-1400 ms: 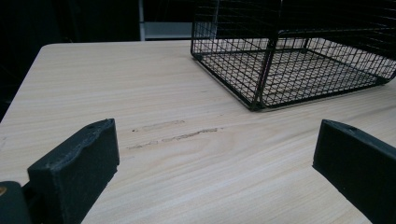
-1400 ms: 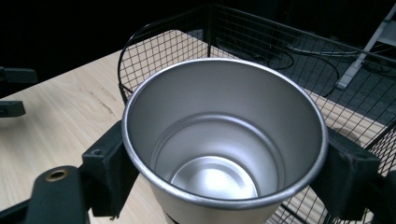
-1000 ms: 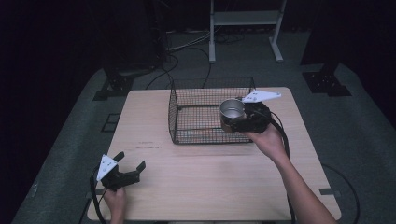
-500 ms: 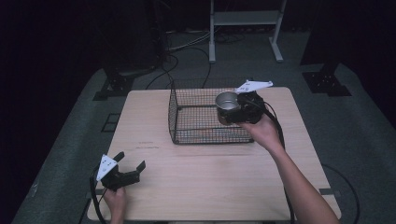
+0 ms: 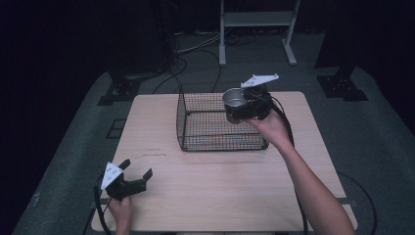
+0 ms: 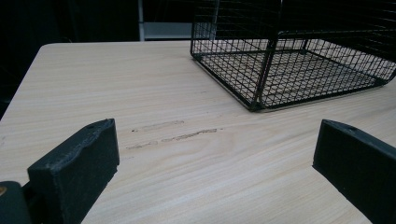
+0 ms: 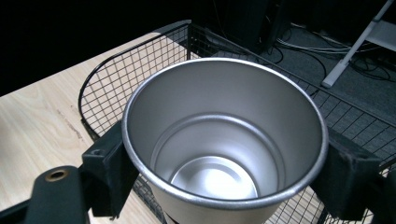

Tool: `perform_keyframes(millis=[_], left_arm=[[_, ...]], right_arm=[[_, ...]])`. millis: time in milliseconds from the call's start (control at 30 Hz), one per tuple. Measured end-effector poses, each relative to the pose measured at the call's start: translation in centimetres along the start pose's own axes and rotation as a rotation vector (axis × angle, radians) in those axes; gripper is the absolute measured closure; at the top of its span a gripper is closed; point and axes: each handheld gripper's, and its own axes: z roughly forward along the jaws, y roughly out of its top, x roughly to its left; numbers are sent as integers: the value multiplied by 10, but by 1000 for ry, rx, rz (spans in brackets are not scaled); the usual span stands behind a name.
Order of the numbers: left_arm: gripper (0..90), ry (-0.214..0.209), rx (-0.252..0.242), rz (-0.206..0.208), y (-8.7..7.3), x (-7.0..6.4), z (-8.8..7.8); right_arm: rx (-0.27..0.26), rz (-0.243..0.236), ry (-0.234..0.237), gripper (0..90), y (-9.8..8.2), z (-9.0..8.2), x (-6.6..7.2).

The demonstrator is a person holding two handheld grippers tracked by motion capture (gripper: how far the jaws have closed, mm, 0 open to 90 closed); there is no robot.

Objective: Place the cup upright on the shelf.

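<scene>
My right gripper (image 5: 238, 104) is shut on a metal cup (image 5: 234, 99) and holds it upright above the back right part of the black wire basket (image 5: 195, 139). In the right gripper view the empty cup (image 7: 224, 140) sits between the two black jaws with the basket (image 7: 130, 65) below it. My left gripper (image 5: 136, 172) rests on the wooden table (image 5: 220, 181) near its front left corner, open, with nothing between its jaws. In the left gripper view the jaws stand wide apart, and the basket (image 6: 299, 70) lies ahead to the right.
The basket stands in the back middle of the table and holds nothing. Bare wood (image 6: 140, 84) lies between it and my left gripper. Beyond the table are a dark floor with cables (image 5: 186, 54) and a white stand (image 5: 254, 24).
My right gripper has carried the cup a little up and toward the back left over the basket. The left gripper has stayed in place.
</scene>
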Motion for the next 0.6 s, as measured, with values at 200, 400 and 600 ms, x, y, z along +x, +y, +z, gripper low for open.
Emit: perform_keyframes(millis=[200,400,600], left_arm=[[0,-1,2,3,0,0,0],[0,1,0,2,0,0,0],[0,-1,-2,0,0,0,0]], right_arm=[[1,17,-4,181,9,5,-8],[7,38,-7,181,16,12,-16],[25,69,-9,181,20,25,-22]])
